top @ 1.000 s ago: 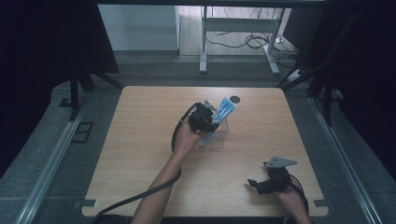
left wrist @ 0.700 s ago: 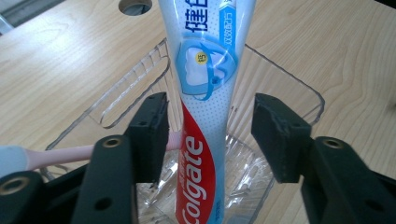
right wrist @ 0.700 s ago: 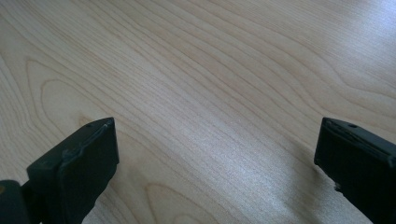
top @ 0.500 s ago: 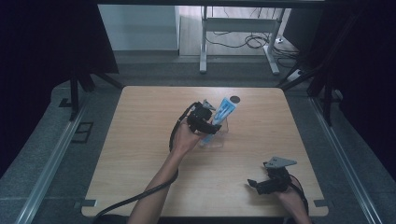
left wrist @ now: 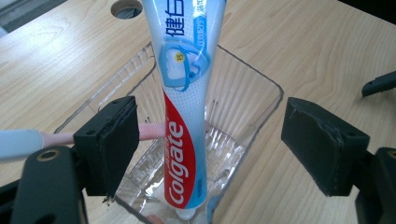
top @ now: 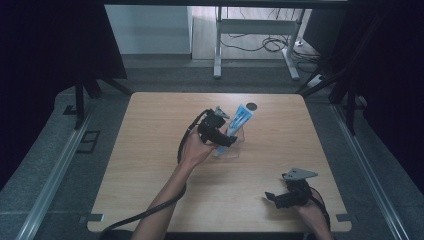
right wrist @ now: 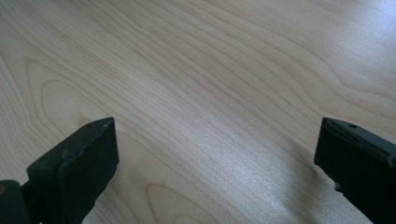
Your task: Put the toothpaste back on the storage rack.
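A blue, white and red Colgate toothpaste tube stands cap down, leaning, in a clear ribbed plastic container near the table's middle. My left gripper is open, with one jaw on each side of the tube and neither touching it. A pink toothbrush handle runs from the left behind the left jaw to the tube. At the front right, my right gripper is open just above bare wood.
A round cable hole lies in the wooden table just beyond the container. Dark curtains hang on both sides, and a metal desk frame stands on the floor behind the table.
The left hand and its gripper have shifted slightly by the container. The tube and the right gripper stay where they were.
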`<control>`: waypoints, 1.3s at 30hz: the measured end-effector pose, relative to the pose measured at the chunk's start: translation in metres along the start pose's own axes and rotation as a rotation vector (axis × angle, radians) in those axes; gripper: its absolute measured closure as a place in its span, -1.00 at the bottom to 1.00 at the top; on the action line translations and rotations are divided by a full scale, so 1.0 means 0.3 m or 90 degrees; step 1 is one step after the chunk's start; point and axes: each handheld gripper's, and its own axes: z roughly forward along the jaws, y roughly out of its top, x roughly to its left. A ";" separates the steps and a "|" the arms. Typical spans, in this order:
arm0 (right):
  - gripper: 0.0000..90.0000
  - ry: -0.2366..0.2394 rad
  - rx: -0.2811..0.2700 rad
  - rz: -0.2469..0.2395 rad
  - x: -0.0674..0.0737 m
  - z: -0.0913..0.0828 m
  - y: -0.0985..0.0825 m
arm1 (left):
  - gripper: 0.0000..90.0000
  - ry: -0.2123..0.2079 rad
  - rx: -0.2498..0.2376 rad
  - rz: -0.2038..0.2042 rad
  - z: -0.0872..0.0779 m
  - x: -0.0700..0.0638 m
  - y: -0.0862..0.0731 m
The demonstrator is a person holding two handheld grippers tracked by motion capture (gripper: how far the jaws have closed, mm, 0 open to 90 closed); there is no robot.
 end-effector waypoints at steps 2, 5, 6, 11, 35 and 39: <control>-1.00 0.000 0.000 0.000 0.001 0.000 0.000 | -0.61 -0.006 -0.002 -0.005 -0.007 -0.002 -0.003; -1.00 0.000 0.001 -0.001 0.001 0.001 0.000 | -0.67 -0.008 -0.003 -0.002 -0.014 -0.003 -0.009; -1.00 0.000 0.001 -0.001 0.001 0.001 0.000 | -0.68 -0.010 -0.002 -0.001 -0.018 -0.002 -0.011; -1.00 -0.001 0.001 -0.002 0.002 0.001 0.000 | -0.69 -0.002 -0.005 0.001 -0.031 -0.003 -0.023; -1.00 -0.003 -0.001 -0.003 0.006 0.000 0.002 | -0.70 -0.010 -0.020 0.000 -0.081 -0.021 -0.093; -1.00 -0.003 -0.001 -0.003 0.007 0.000 0.002 | -0.71 -0.005 -0.028 0.006 -0.097 -0.026 -0.106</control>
